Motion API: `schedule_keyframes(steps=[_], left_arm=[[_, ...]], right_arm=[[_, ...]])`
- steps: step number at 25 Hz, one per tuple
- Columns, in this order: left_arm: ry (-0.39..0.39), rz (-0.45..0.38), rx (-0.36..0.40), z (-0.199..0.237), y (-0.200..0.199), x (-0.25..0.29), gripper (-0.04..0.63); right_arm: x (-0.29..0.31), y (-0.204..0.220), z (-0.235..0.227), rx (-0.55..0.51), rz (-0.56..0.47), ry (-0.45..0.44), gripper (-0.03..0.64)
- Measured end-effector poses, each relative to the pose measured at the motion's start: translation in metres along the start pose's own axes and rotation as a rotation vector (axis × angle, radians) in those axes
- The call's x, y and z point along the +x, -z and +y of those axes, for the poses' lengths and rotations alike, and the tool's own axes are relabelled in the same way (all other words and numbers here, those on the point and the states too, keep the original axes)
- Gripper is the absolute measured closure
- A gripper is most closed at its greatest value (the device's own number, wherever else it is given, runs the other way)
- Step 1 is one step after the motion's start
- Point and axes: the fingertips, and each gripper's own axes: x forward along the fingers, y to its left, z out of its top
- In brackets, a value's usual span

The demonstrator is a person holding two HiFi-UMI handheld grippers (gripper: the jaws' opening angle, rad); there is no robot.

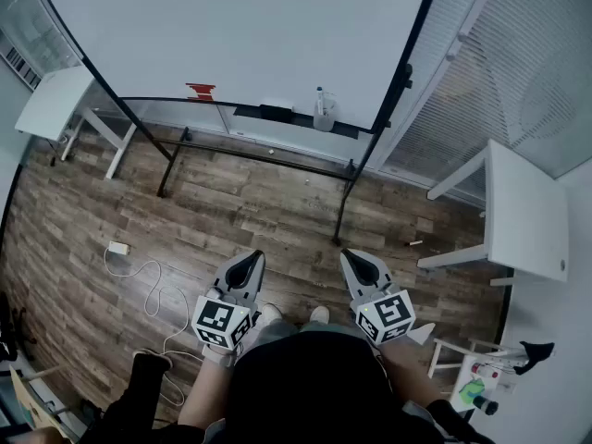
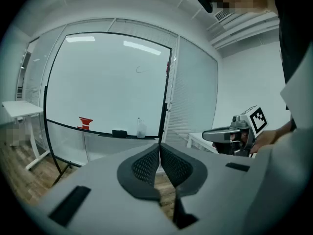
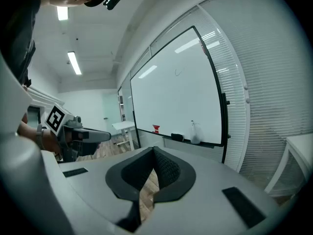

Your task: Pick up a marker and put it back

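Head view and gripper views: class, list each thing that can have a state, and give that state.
Left gripper: shut, empty.
Right gripper: shut, empty.
Whiteboard: upright, almost blank.
Bottle: upright on the tray.
Eraser: lying on the tray.
Cable: lying loose on the floor.

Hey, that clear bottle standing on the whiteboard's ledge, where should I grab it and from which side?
Take the clear bottle around its wider body, below the narrow top, probably with jaws level, coming straight from the front: it stands upright on the ledge with the whiteboard close behind. The right gripper is shut, so open it first.
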Motion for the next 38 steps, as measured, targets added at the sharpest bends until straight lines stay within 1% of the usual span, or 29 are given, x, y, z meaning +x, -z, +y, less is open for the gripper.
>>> schedule_keyframes(steps=[4,12,15,17,22,25,29,33,38], left_arm=[[0.025,-0.001,0.020,0.018,-0.001,-0.021,0.572],[0.029,-0.024,-0.009,0.061,0.005,-0.056,0.574],[0.024,-0.032,-0.019,0.083,0.011,-0.066,0.574],[0.017,-0.028,-0.024,0.097,0.015,-0.069,0.574],[0.000,-0.023,-0.049,0.123,0.022,-0.067,0.572],[0.001,-0.013,-0.058,0.139,0.021,-0.047,0.574],[0.013,0.008,-0.049,0.157,0.014,-0.006,0.574],[0.023,0.030,-0.023,0.176,-0.005,0.053,0.573],[0.024,0.044,0.003,0.192,-0.043,0.129,0.574]], right_arm=[[0.010,-0.001,0.027,-0.005,0.005,0.007,0.591],[0.040,-0.013,0.070,-0.016,-0.013,0.019,0.588],[0.057,-0.013,0.078,-0.030,-0.008,0.036,0.569],[0.068,-0.014,0.081,-0.030,-0.004,0.043,0.532],[0.094,-0.018,0.077,-0.026,-0.004,0.057,0.518],[0.118,-0.022,0.062,-0.020,0.002,0.060,0.508],[0.151,-0.029,0.027,-0.004,0.000,0.073,0.508],[0.192,-0.042,-0.029,0.016,0.004,0.087,0.508],[0.238,-0.070,-0.101,0.023,0.009,0.091,0.508]])
